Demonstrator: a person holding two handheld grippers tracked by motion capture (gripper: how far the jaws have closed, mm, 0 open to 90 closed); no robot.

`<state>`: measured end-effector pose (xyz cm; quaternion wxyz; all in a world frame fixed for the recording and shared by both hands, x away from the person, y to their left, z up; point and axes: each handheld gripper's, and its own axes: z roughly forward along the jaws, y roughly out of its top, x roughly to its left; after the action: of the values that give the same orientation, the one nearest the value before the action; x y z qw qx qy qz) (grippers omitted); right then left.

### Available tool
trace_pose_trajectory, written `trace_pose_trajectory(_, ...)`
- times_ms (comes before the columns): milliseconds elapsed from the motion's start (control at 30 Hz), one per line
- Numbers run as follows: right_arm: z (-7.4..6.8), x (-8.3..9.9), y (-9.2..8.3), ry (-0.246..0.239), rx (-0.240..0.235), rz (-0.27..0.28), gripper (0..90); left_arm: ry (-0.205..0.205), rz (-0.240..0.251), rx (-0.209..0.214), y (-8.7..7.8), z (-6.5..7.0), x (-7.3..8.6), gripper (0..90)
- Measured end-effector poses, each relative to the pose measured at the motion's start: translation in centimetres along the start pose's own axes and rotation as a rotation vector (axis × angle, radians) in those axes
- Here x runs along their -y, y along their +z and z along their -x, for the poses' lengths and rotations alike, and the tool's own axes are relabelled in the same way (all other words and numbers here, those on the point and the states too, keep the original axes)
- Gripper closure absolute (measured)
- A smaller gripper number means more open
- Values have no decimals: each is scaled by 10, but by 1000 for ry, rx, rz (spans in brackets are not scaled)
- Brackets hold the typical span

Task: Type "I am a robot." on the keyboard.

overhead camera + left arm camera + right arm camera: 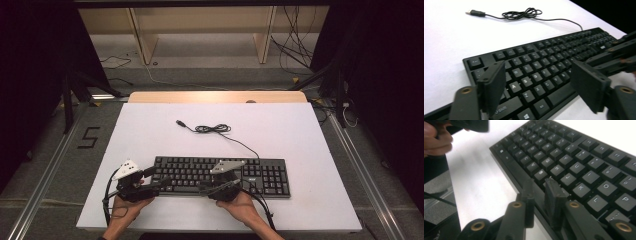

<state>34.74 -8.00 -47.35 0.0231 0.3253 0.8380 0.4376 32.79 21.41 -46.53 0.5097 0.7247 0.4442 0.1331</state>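
Left gripper wide open over keyboard; right gripper slightly parted at front edge, gripping nothing. Risk: pads mash keys, keyboard skids.

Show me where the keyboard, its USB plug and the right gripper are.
keyboard (260, 172): high view, on the keys left of the number pad.
USB plug (475, 12): left gripper view, on the plug's black body.
right gripper (541, 195): right gripper view, midway between its fingertips, at the keyboard's front edge.

matt black plastic keyboard with smooth keys lies on a smooth, matt white table.
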Motion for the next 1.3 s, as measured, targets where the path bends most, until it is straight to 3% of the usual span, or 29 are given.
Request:
trace_pose_trajectory(100,1,-1,-4,8,-7,10,687,-15,-14,-35,3,-3,0,367)
trace_pose_trajectory(267,2,-3,-10,15,-13,27,573,-26,-43,-59,7,-9,1,537)
trace_pose_trajectory(333,2,-4,-11,18,-14,29,540,-28,-50,-61,9,-9,1,564)
trace_pose_trajectory(367,2,-5,-12,24,-8,31,499,-24,-60,-69,10,-10,1,631)
trace_pose_trajectory(733,3,-4,-23,25,-14,66,428,0,-117,-81,22,-12,1,868)
trace_pose_trajectory(1300,-1,-1,-30,18,-20,86,382,1,-155,-97,29,-15,1,889)
